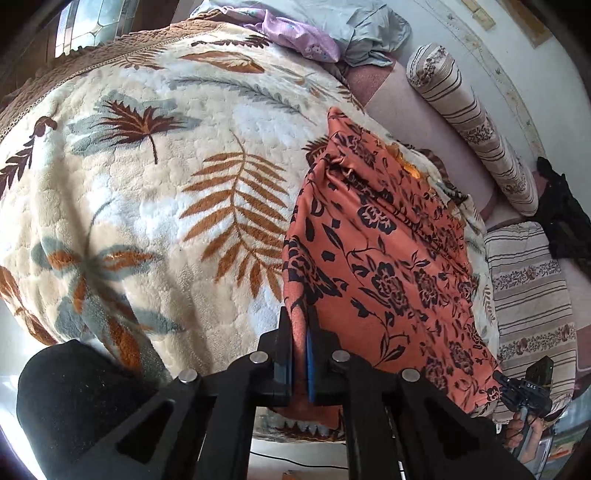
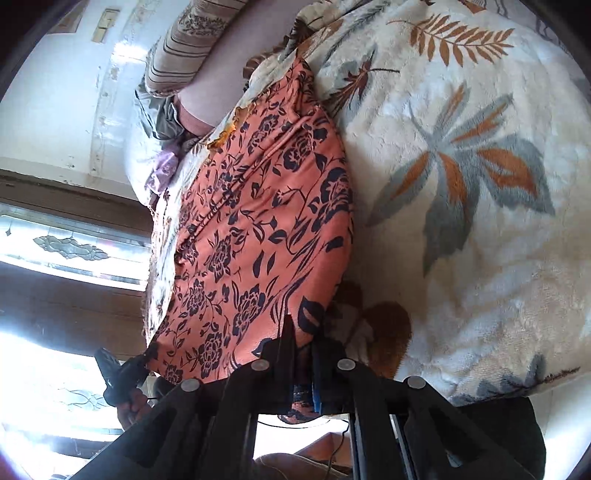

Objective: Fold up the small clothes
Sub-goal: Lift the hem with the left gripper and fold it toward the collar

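An orange garment with a dark floral print lies stretched on a fleece leaf-pattern blanket. My left gripper is shut on the garment's near corner at its left edge. In the right wrist view the same garment runs away from me, and my right gripper is shut on its near right corner. The other hand-held gripper shows at the garment's far near corner in each view: the right one in the left wrist view, the left one in the right wrist view. The cloth hangs between the two.
A lilac cloth and a grey cloth lie heaped at the blanket's far end. Striped bolster cushions rest along the wall on a pink mattress. A dark object sits at the right. A window is left.
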Tool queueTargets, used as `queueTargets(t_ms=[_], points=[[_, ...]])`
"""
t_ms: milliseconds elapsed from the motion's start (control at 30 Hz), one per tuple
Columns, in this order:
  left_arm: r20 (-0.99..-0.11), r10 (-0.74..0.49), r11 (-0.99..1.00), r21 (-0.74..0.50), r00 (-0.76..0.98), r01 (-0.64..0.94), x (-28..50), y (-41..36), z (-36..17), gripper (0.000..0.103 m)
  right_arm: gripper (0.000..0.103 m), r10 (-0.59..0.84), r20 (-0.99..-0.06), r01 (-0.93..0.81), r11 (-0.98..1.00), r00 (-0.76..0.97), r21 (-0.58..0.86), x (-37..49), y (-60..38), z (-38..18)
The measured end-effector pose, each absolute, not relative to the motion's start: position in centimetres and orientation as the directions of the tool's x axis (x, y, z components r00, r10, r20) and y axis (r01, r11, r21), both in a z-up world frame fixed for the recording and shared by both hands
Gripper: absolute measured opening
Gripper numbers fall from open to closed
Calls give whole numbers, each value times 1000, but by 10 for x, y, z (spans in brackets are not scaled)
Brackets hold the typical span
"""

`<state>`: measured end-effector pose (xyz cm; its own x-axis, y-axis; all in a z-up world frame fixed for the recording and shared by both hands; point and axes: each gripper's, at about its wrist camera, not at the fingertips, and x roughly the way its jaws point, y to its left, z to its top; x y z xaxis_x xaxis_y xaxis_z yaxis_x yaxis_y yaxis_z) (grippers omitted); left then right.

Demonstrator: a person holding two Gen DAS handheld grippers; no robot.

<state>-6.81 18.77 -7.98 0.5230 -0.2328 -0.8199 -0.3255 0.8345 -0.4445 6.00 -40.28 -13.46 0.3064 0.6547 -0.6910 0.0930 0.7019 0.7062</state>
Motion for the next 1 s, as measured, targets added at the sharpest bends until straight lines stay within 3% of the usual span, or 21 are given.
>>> queueTargets(t_ms=[100,167,333,433,533,600,633,667,700,767,800,833,900,1000], points=[[-902,-223,847,-367,370,-385,-59,186,-119,5,7,652,-719,157,705,242,692,67,-404,-165],[-896,-212,861,-361,391,-360,-54,183,-109,6,7,659,-726,203,697,198,688,69,-402,-184],[-790,-248,880,-426,561,-212,-10,179,-34,6,7,714,-630,124,626,305,770,101,-396,-144],[-706,-280,865,-479,651,-148,51,188,9,6,7,745,-537,38,571,397,820,160,-391,-99],[-671,-237,862,-479,702,-167,129,200,21,8,7,730,-467,-7,542,499,840,238,-396,-63],[-671,-185,868,-454,718,-200,177,206,3,24,11,738,-457,30,512,497,859,293,-398,-71],[-709,-143,876,-416,690,-246,201,208,-16,63,11,719,-492,42,544,491,838,319,-395,-82],[-764,-90,875,-367,639,-316,225,210,-38,84,17,673,-547,81,592,498,802,340,-393,-97],[-809,-78,879,-332,583,-343,243,210,-63,83,33,638,-593,139,615,490,776,356,-390,-118],[-880,-84,869,-294,467,-398,260,213,-101,75,44,610,-665,262,621,430,739,367,-389,-160],[-882,-95,856,-309,462,-413,258,216,-107,74,45,608,-659,273,609,443,745,363,-388,-168],[-866,-102,843,-336,490,-419,252,221,-105,75,46,601,-640,253,603,479,756,355,-389,-166],[-823,-63,827,-359,564,-432,233,232,-89,75,65,563,-629,223,625,536,748,334,-397,-148],[-769,-53,800,-414,636,-434,194,246,-64,76,80,477,-602,202,652,641,731,285,-413,-117]])
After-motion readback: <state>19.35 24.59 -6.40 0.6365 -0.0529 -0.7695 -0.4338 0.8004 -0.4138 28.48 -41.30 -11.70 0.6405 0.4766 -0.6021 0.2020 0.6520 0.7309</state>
